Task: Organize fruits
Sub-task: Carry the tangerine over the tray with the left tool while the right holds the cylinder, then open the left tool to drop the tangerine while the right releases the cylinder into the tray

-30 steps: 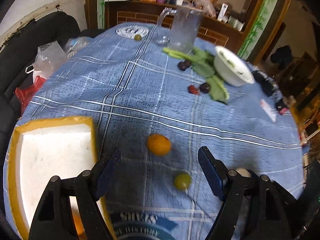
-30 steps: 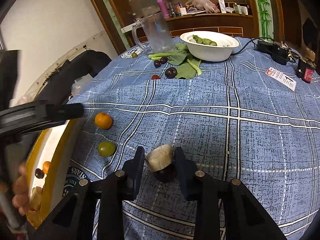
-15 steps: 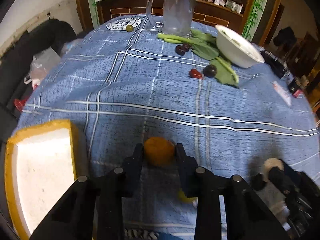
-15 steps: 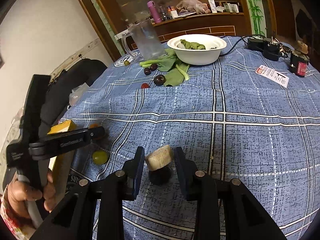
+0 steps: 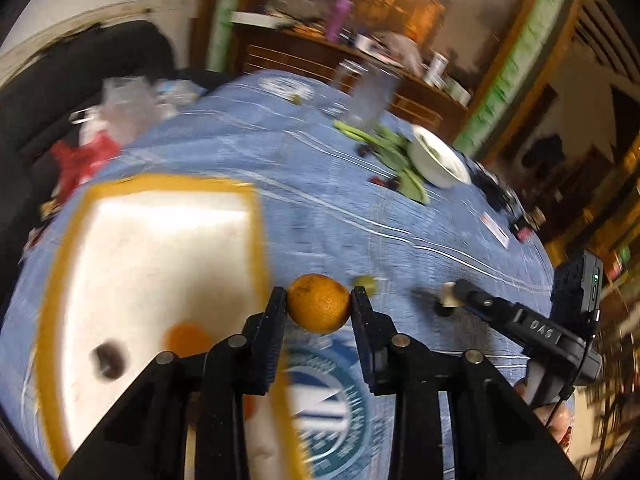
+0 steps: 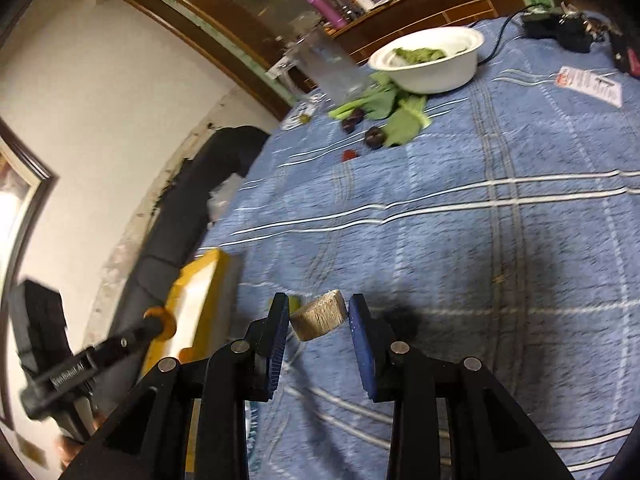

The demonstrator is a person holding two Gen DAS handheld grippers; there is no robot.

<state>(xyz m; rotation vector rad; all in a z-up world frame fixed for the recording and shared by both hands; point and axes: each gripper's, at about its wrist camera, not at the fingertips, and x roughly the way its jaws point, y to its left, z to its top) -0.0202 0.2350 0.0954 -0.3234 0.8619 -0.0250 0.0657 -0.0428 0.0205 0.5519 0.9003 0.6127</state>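
Lifted clear of the blue checked tabletop (image 5: 340, 216) since half a second ago, the orange (image 5: 319, 303) now hangs between the fingers of the left gripper (image 5: 319, 308), which is clenched on it from both sides. It sits just beside the right-hand rim of the yellow-edged white tray (image 5: 256, 240), which has swung into the middle of the left wrist view. Inside the tray lie another orange fruit (image 5: 188, 338) and a dark fruit (image 5: 108, 360), both blurred. A small green fruit (image 5: 366, 282) rests on the cloth just beyond the held orange.

Over on the right, the right gripper (image 6: 319, 318) has also risen; it is closed on a dark fruit with a pale cut top (image 6: 319, 316), of which mainly the pale face shows, and its shadow falls on the cloth below. In this view the tray's corner (image 6: 208, 276) lies to the left, with the left gripper reaching over it.

Far across the tabletop stand a white bowl (image 6: 432, 64) with greens in it, leafy greens (image 6: 400, 116) beside it, two dark plums (image 6: 374, 138) and a small red fruit (image 6: 349, 155) near them, and a clear glass jug (image 6: 332, 68).
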